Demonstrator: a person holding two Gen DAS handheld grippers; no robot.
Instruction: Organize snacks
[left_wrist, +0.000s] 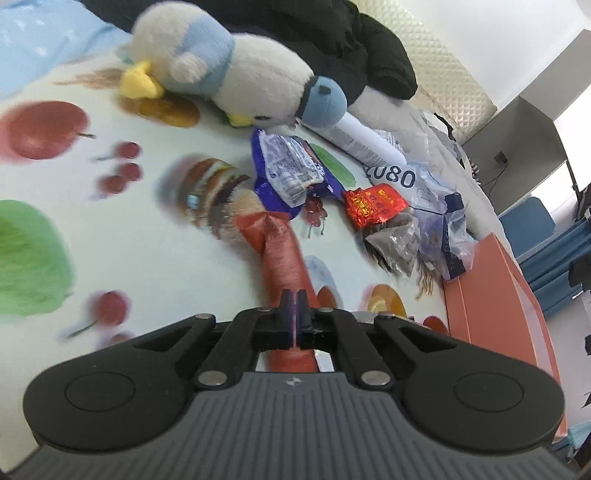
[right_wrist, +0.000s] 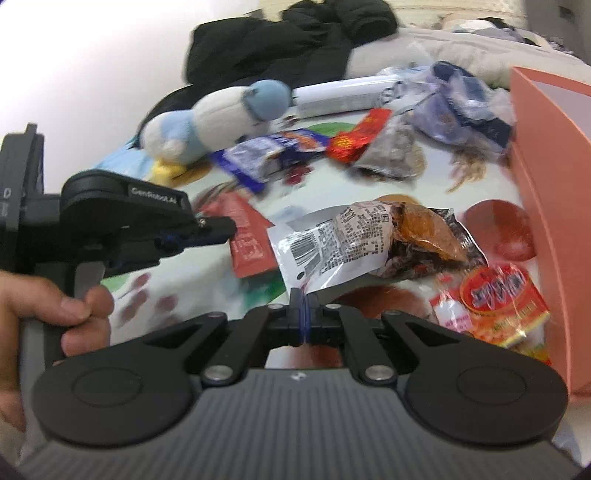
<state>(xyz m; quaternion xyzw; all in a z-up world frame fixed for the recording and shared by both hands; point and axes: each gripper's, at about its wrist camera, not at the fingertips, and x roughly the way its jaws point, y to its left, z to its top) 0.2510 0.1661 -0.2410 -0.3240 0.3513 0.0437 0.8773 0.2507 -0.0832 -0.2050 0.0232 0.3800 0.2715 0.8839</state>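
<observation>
A: What is seen, from the largest thing down?

B: A fruit-printed cloth (left_wrist: 155, 258) is spread under everything. An orange box (right_wrist: 546, 206) is stood at its right edge, and a black garment (right_wrist: 280, 40) is heaped at the far side. A plush penguin (left_wrist: 221, 70) is laid on its side beside a white tube (right_wrist: 340, 96).

A: And the snacks?

B: A purple packet (left_wrist: 284, 173), a small red packet (left_wrist: 373, 206) and a grey pouch (left_wrist: 395, 243) are scattered mid-cloth. A red-and-yellow packet (right_wrist: 495, 306) is lying just beside the box.

A: The grippers?

B: The left gripper (left_wrist: 294, 299) is pinched shut on a long red packet (left_wrist: 280, 251). The right gripper (right_wrist: 302, 299) is clamped on the corner of a clear-and-brown packet (right_wrist: 369, 243), which is raised off the cloth. A hand (right_wrist: 70, 306) is seen on the left handle.
</observation>
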